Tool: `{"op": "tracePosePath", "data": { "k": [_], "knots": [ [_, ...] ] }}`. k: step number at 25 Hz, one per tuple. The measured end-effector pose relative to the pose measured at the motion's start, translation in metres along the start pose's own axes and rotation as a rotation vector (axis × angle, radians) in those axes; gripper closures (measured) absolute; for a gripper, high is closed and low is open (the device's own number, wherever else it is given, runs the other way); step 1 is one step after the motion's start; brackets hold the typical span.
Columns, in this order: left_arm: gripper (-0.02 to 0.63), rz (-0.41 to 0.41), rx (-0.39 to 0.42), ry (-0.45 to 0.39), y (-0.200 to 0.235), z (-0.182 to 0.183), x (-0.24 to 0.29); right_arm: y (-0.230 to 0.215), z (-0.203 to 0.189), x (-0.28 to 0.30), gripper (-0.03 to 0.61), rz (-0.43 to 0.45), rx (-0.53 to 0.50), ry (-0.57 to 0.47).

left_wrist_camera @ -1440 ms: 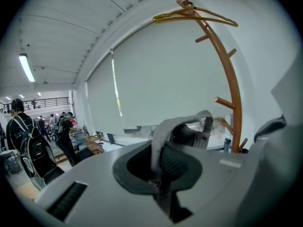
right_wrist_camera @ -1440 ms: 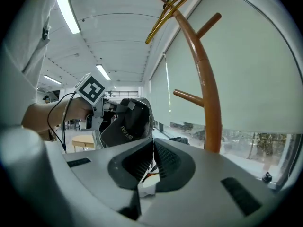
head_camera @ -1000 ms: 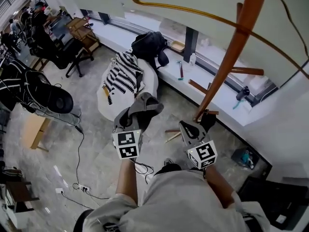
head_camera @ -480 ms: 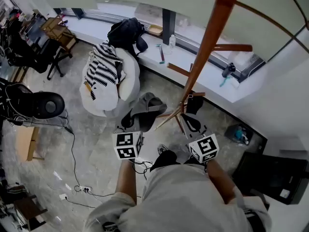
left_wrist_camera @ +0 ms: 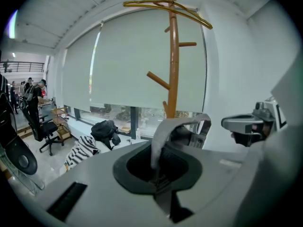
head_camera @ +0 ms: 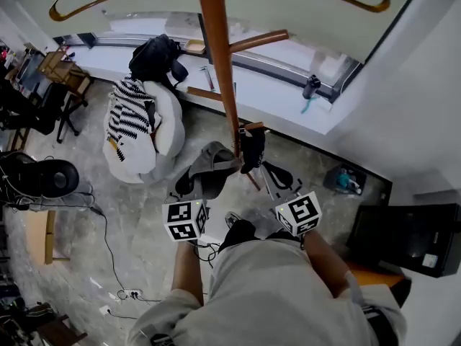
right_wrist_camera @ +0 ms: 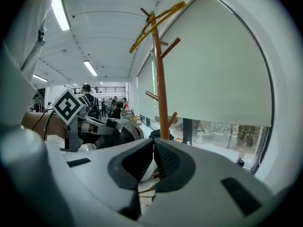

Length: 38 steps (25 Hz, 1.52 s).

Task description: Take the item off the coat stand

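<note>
The wooden coat stand (head_camera: 218,56) rises in front of me, with a curved hanger bar on top and bare pegs (left_wrist_camera: 173,65) (right_wrist_camera: 160,79). My left gripper (head_camera: 193,186) (left_wrist_camera: 158,174) is shut on a grey fabric item (head_camera: 212,163). It looks like a cap, and its band loops up out of the jaws (left_wrist_camera: 163,131). The item hangs clear of the stand, low and just left of the pole's foot. My right gripper (head_camera: 272,175) (right_wrist_camera: 152,161) is shut with nothing between its jaws, to the right of the foot.
A white beanbag with a striped cloth (head_camera: 133,121) sits to the left, and a black backpack (head_camera: 155,60) rests on the window sill (head_camera: 288,99). Cables (head_camera: 108,244) cross the floor. A black box (head_camera: 403,236) stands at the right, and office chairs (head_camera: 36,179) at the far left.
The head view has swung, so the stand slid from the right to the middle. Both grippers moved along with me; the grey item stays in the left jaws.
</note>
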<state>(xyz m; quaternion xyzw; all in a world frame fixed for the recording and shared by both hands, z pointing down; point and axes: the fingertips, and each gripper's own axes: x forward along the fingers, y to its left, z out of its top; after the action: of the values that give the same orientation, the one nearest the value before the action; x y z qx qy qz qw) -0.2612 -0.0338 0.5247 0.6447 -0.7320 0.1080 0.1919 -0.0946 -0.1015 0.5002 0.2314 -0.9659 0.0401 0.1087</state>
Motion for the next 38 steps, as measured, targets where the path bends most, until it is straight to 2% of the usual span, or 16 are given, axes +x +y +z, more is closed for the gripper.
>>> {"op": "tracePosePath", "data": {
  "k": [7,13,20,27,33,38],
  "knots": [
    [0.586,-0.094,0.019,-0.024,-0.08,0.01,0.01,-0.054,-0.006,-0.065,0.574,-0.142,0.029,-0.048],
    [0.586,-0.193,0.056,-0.07,-0.149,0.019,0.02,-0.091,-0.002,-0.117,0.574,-0.26,-0.003,-0.107],
    [0.586,-0.32,0.09,-0.149,-0.216,0.046,0.026,-0.119,0.023,-0.173,0.574,-0.376,-0.024,-0.175],
    [0.586,-0.406,0.149,-0.245,-0.266,0.072,0.024,-0.127,0.055,-0.221,0.574,-0.457,-0.051,-0.249],
    [0.586,-0.457,0.162,-0.244,-0.296,0.076,0.027,-0.142,0.036,-0.241,0.574,-0.514,-0.059,-0.226],
    [0.586,-0.471,0.176,-0.23,-0.299,0.076,0.028,-0.14,0.033,-0.243,0.574,-0.533,-0.059,-0.207]
  ]
}}
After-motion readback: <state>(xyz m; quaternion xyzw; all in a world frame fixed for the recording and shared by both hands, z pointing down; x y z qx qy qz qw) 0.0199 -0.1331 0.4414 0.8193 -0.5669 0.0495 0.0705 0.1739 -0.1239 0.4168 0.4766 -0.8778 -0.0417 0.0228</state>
